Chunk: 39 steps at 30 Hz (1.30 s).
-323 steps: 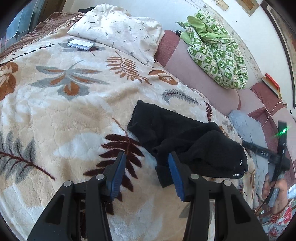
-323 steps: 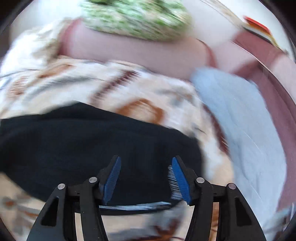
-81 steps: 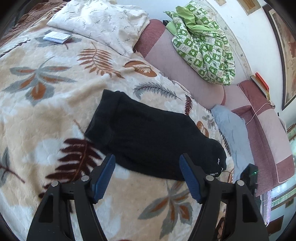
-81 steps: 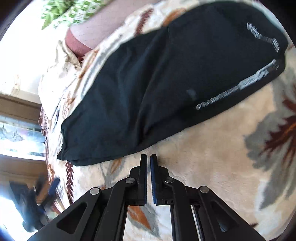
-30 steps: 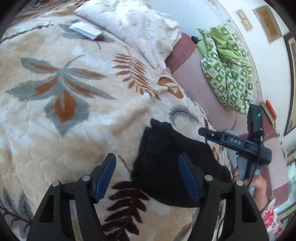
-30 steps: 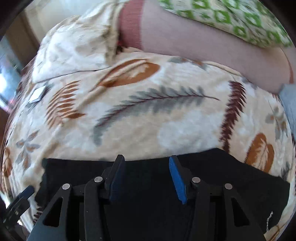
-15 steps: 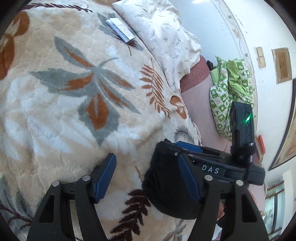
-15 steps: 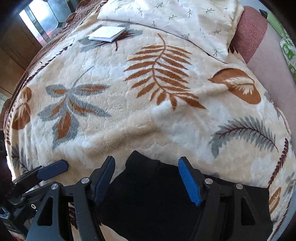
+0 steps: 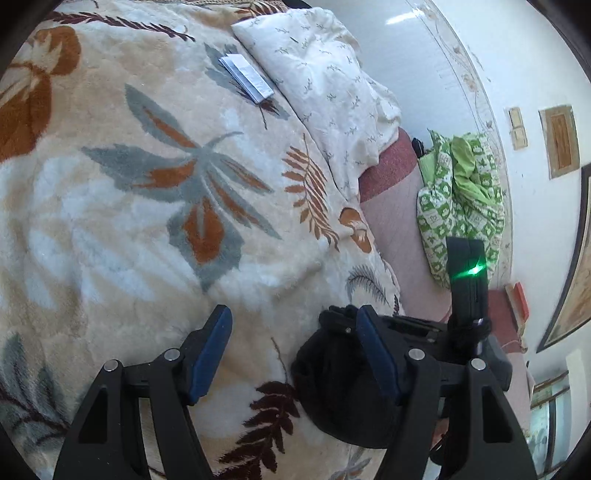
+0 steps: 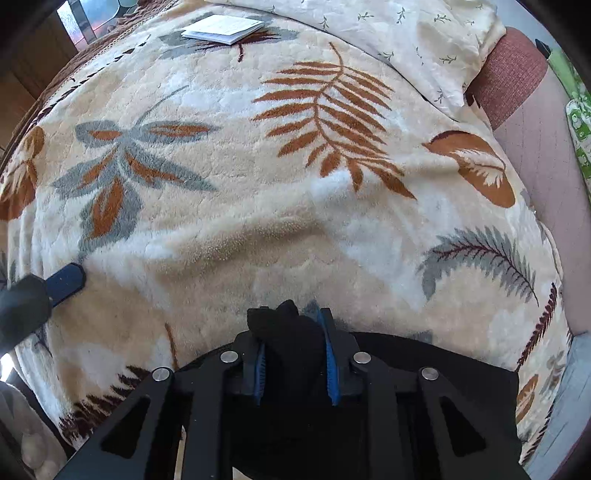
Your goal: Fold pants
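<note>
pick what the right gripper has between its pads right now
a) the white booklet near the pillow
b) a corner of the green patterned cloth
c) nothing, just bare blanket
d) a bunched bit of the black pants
d: in the right wrist view the right gripper has just closed its blue pads on a bunched fold of the black pants, which fills the gap between them, while the white booklet lies far off up the blanket.

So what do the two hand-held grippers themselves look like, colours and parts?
Both are matte black. The left hand-held gripper has angular open-frame arms with silver screws and blue ribbed pads on its fingers. The right hand-held gripper is built the same way; seen from the left wrist, it carries an upright black module with a green light.
</note>
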Available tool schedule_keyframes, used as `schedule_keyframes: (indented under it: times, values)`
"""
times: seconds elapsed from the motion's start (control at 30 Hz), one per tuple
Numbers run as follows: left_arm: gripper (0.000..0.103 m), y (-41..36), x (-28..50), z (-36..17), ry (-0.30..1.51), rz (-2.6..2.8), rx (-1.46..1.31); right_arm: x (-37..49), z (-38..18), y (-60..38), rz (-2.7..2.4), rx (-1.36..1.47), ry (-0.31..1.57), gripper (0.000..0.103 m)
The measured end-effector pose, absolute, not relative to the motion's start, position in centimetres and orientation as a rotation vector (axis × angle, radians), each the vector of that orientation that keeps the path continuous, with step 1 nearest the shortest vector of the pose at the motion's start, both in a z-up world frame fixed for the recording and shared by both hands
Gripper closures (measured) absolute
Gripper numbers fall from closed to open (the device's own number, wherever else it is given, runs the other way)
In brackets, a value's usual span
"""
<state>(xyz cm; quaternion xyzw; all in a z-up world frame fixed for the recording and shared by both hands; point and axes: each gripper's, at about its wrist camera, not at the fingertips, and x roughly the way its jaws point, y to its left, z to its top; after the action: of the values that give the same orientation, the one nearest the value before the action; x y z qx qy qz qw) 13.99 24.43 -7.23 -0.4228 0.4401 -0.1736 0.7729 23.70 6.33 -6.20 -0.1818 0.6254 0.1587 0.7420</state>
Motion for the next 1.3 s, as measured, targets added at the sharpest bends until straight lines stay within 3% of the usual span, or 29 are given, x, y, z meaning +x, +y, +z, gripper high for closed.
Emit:
schedule_keyframes:
  times: [0.3, 0.5, 0.53, 0.57, 0.7, 0.9, 1.3]
  values:
    - [0.034, 17.3, 13.5, -7.9, 1.043, -0.589, -0.747, 25.3, -4.5, 3.8, 0.393, -0.268, 1.381, 0.078]
    - [0.034, 14.7, 13.5, -8.2, 1.01, -0.649, -0.693, 25.0, -3.4, 3.4, 0.408, -0.268, 1.372, 0.078]
    - [0.056, 14.6, 13.5, -8.1, 1.001, -0.659, -0.696, 24.6, -2.9, 4.4, 0.407, -0.27, 1.37, 0.078]
    - [0.09, 14.6, 13.6, -8.4, 1.009, -0.676, -0.725, 24.5, -2.8, 4.4, 0.406, -0.271, 1.366, 0.078]
    - [0.09, 15.3, 13.4, -9.0, 1.025, -0.7, -0.854, 23.9, -2.2, 3.9, 0.409, -0.265, 1.353, 0.078]
    - [0.09, 13.4, 12.5, -5.1, 0.965, -0.714, -0.8, 23.2, -0.5, 2.3, 0.427, -0.215, 1.305, 0.078]
    - [0.09, 2.2, 13.0, -2.4, 1.045, -0.777, -0.747, 22.4, 1.2, -10.6, 0.346, 0.008, 1.227, 0.078]
